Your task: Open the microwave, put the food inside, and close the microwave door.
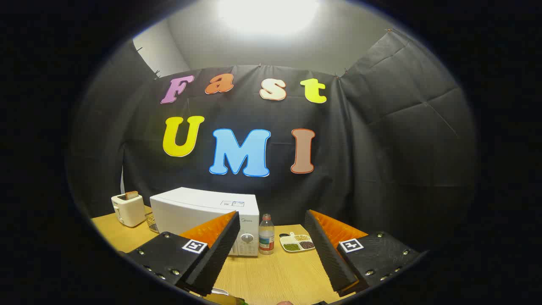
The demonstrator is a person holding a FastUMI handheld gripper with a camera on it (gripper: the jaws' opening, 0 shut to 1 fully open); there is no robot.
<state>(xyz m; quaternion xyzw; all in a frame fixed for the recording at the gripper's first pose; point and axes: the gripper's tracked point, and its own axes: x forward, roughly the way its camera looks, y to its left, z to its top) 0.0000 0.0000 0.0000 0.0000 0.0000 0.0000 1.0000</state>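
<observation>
Nothing is between the fingers of the gripper [271, 258], which stand wide apart over the light wooden table [271, 275]. By the look of it the first step, opening the door, is not yet begun: the white box-shaped microwave [203, 212] sits shut, far and left, partly behind the left finger. Right of it stand a clear plastic bottle [266, 234] and, beyond the gap, a small white divided dish of food [297, 242]. Next move calls for reaching the door edge. A cream toaster [128, 209] stands far left.
</observation>
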